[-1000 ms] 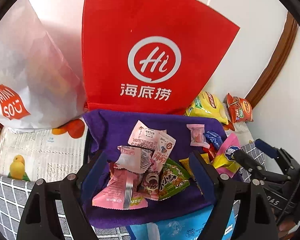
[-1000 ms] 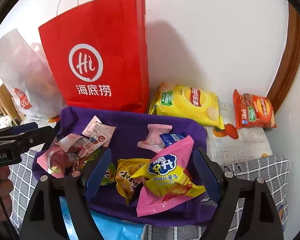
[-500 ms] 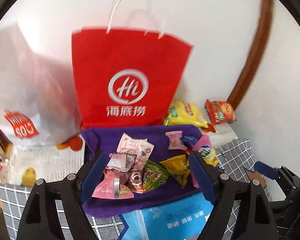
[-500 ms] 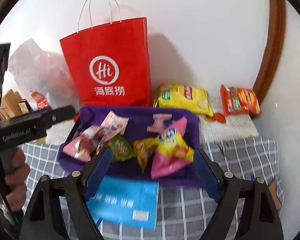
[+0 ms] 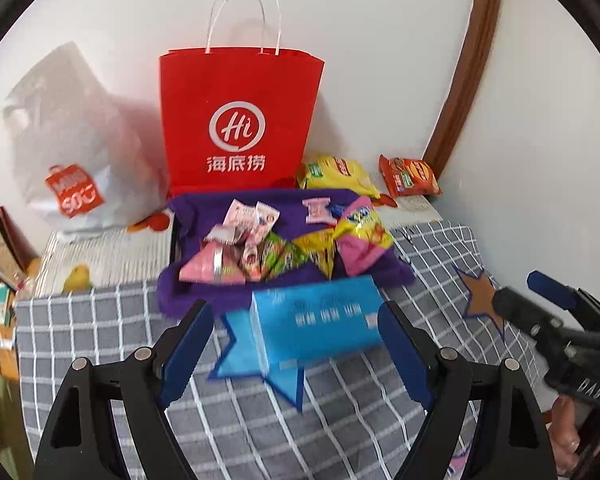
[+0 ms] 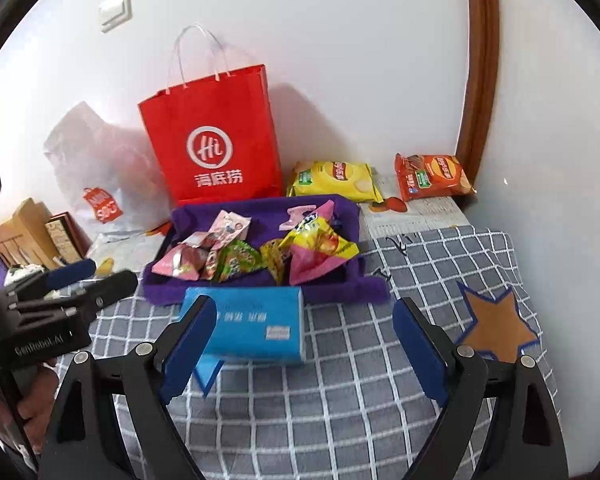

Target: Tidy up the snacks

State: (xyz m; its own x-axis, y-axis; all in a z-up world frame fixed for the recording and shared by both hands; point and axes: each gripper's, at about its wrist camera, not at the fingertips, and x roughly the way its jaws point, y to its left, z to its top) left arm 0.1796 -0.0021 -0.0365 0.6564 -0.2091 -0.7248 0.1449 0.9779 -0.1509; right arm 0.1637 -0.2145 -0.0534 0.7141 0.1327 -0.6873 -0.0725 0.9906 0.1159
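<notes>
Left wrist view showed both grippers empty: left gripper (image 5: 296, 348) wide, right gripper (image 6: 304, 344) opening. Snacks (image 5: 284, 240) lay heaped on the purple tray (image 5: 188, 300); crinkly packets could slip

Checked cloth (image 5: 440, 264) under purple tray (image 5: 204, 304)

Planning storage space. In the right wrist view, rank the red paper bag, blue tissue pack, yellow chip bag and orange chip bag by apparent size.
1. red paper bag
2. blue tissue pack, though it is nearer the camera
3. yellow chip bag
4. orange chip bag, close to the yellow one
</notes>
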